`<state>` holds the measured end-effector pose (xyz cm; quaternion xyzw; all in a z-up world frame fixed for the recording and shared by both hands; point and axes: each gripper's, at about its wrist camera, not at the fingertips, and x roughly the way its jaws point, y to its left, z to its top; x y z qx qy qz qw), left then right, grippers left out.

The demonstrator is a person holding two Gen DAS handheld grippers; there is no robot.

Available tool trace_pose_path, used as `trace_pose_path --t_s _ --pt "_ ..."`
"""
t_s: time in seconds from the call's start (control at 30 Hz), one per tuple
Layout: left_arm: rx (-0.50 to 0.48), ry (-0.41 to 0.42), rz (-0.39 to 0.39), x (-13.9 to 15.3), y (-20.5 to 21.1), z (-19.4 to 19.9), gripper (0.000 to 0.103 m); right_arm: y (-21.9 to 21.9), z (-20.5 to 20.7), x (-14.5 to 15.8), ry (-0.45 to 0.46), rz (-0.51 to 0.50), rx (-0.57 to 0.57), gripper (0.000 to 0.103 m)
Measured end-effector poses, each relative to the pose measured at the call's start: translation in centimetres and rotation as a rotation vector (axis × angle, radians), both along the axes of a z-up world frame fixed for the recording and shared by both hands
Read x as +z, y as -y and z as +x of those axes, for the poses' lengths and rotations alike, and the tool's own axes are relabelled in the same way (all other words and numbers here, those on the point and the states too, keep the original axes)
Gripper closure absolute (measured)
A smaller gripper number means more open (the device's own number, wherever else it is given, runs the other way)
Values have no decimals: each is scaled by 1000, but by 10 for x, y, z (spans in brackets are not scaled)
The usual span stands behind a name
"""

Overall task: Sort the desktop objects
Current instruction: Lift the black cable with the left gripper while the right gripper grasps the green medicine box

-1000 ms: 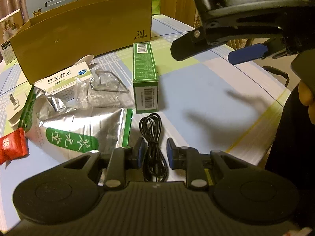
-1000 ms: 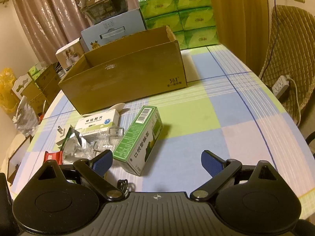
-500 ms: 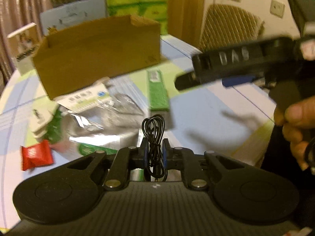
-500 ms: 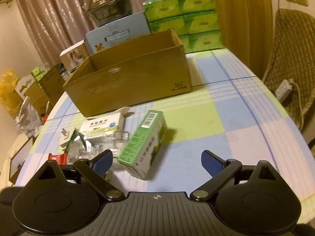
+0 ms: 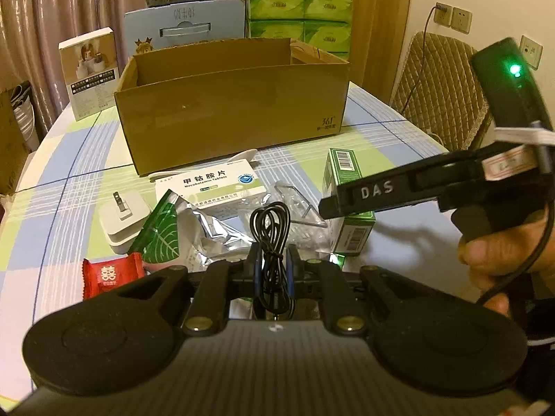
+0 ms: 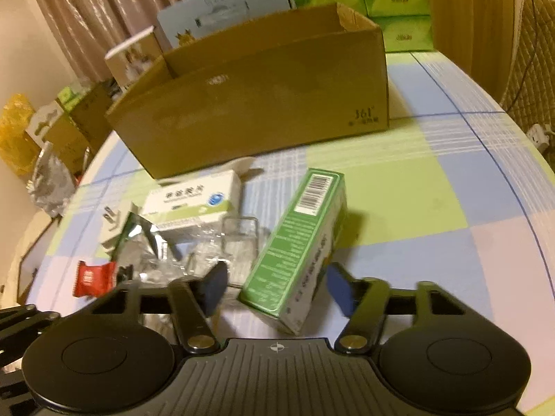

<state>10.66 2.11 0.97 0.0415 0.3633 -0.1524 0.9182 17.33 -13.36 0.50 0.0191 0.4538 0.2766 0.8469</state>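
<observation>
Two grips under way. My left gripper (image 5: pixel 274 270) clamped on coiled black cable (image 5: pixel 271 232), lifted off table. My right gripper (image 6: pixel 275 289) closing around green rectangular carton (image 6: pixel 298 242) lying on checked tablecloth (image 6: pixel 433 201), pads not yet pressing. Next, likely: carry both into open brown cardboard box (image 5: pixel 232 118).

A brown cardboard box (image 5: pixel 229 111), green carton (image 6: pixel 298 242), and red packet (image 5: pixel 112 274) sit on a blue-green-pink checked tablecloth (image 6: pixel 433 187).
</observation>
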Motion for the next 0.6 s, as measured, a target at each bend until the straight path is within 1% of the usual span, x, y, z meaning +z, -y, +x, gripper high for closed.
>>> trace_pose_path --t_s 0.07,0.1,0.13,0.3,0.43,0.47,0.53,0.6 --pt "-1 -4 -7 -1 1 0 93 2 -1 0 6 -21 15 65" --pt "-3 -6 -9 -2 2 0 93 4 -3 2 17 -42 21 73" --pt "-6 -8 -11 -2 4 -1 93 7 -5 5 26 -58 23 75" --pt "-22 -11 -18 -1 11 -10 93 34 -30 16 10 -114 49 76" --pt "-26 -18 -20 -3 16 -17 93 51 -50 11 -4 -146 62 76" --pt "-28 -21 -20 -4 17 -17 93 52 -51 10 -2 -149 64 75" --pt "-30 -28 -15 -6 19 -18 93 52 -50 9 -6 -161 55 68" --pt "-32 -29 -14 -7 20 -19 93 50 -45 10 -1 -157 47 48"
